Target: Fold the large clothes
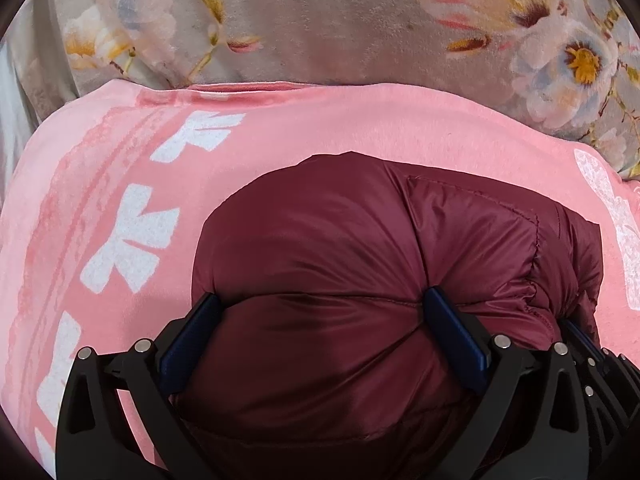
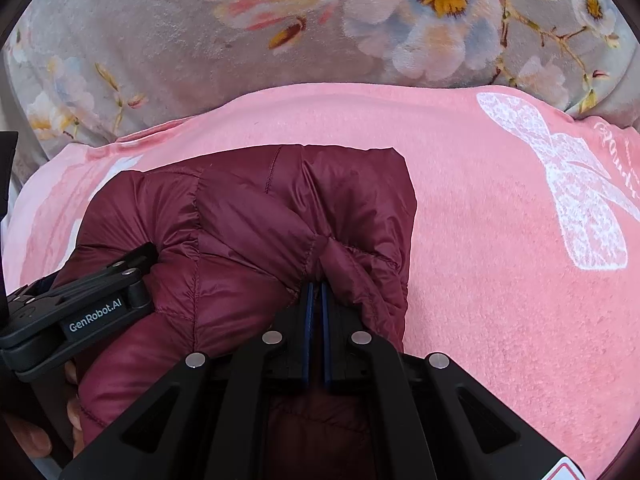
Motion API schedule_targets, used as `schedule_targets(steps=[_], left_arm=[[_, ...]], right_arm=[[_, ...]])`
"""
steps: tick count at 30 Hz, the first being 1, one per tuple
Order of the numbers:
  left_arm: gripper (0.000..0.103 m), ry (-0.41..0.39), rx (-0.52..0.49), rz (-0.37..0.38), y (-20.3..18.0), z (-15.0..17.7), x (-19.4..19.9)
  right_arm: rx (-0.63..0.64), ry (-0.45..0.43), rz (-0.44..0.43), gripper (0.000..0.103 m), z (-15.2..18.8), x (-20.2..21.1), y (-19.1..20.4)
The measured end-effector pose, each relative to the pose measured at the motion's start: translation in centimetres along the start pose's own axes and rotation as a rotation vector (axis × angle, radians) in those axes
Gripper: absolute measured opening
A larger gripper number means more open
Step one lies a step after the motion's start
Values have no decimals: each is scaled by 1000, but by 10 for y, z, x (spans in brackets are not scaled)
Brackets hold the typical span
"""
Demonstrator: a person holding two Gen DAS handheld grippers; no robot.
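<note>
A maroon quilted puffer jacket (image 1: 320,240) lies bunched on a pink printed cloth (image 1: 280,120). My left gripper (image 1: 320,312) stands wide, and the jacket's padded bulk fills the gap between its blue pads (image 1: 456,332), both fingertips dented into the fabric. My right gripper (image 2: 316,292) is shut on a gathered fold of the jacket (image 2: 248,216) near its right edge. In the right wrist view the left gripper (image 2: 132,264) shows at the left, pushed into the jacket. The right gripper's blue pads (image 1: 584,340) peek in at the left wrist view's right edge.
The pink cloth (image 2: 480,240) carries white bow and letter prints. It lies on a grey plush blanket (image 2: 160,40) with large flowers, which runs along the far side. A person's fingers (image 2: 74,408) show under the left gripper.
</note>
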State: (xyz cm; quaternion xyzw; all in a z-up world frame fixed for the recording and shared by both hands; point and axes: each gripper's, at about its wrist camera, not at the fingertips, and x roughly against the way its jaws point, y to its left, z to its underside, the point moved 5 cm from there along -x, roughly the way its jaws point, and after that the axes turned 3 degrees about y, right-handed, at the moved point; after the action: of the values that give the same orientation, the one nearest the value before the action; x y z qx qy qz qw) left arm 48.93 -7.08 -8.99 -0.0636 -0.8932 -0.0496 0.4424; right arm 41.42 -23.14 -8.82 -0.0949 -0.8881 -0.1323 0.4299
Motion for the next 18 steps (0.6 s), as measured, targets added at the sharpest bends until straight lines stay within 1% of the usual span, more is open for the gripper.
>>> schedule_targets(steps=[12,18], left_arm=[[98,-3,-1,-5,-2,0,-4],[98,5,14,12,0,-1,-6]], right_arm=[[-5,-3,-6,1,2,-3,-1],[-43,13,-65,1,0,-5,-7]])
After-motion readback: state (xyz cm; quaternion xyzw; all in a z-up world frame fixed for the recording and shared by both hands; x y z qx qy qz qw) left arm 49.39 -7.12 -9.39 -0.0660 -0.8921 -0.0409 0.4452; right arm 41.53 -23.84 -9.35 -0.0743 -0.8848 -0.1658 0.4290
